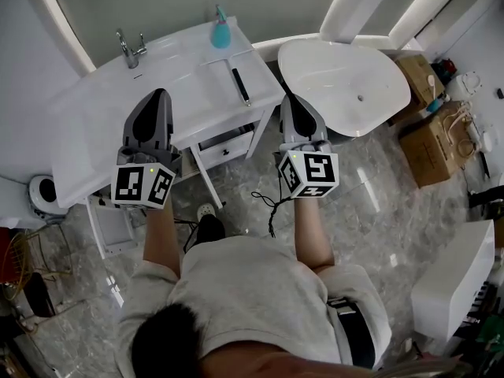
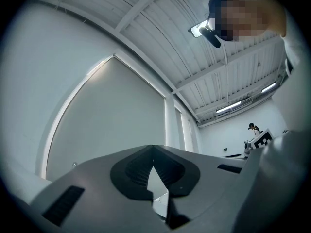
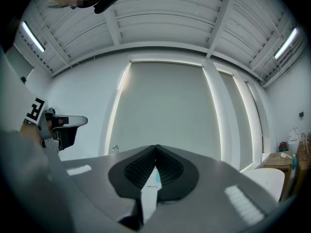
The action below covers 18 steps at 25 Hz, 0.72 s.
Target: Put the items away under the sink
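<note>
Plainly we carry nothing: the left gripper [image 2: 153, 148] has its jaws together at the tips, the right gripper [image 3: 156, 147] likewise; a teal bottle [image 1: 221, 31] stands well ahead of both.

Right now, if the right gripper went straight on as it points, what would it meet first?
Likely the teal drop-shaped bottle on the white vanity counter; it shows straight ahead of the right gripper, though depth is unclear.

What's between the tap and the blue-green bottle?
Nothing: only bare white counter lies between the tap and the bottle, as the head view shows.
</note>
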Available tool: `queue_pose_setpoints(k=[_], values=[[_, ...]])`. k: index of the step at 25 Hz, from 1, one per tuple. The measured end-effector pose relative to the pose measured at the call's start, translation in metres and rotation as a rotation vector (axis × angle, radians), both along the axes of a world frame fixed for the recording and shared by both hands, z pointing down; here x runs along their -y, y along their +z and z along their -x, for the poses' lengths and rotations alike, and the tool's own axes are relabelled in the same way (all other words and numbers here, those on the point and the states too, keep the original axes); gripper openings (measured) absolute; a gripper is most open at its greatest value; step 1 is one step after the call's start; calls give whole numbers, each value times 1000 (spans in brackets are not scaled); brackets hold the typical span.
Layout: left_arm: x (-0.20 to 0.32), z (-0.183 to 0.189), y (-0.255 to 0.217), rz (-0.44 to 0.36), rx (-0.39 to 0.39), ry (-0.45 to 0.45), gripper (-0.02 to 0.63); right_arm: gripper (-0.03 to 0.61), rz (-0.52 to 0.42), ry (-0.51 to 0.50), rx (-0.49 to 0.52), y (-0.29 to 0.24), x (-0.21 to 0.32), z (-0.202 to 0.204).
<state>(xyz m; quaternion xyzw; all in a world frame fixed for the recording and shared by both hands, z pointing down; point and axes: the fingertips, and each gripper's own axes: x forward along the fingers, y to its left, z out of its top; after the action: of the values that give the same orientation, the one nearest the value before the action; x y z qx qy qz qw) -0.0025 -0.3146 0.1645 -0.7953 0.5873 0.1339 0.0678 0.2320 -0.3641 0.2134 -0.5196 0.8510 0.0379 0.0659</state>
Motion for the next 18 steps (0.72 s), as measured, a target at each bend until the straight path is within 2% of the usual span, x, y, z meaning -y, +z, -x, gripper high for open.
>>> queue_pose_setpoints(k=[10,18], values=[[91,30,11,40,9,87,8,11,100,40,-40,28,83,41],[143,45,43,108,4,159,8,11,281,44,-78,91,132,68]])
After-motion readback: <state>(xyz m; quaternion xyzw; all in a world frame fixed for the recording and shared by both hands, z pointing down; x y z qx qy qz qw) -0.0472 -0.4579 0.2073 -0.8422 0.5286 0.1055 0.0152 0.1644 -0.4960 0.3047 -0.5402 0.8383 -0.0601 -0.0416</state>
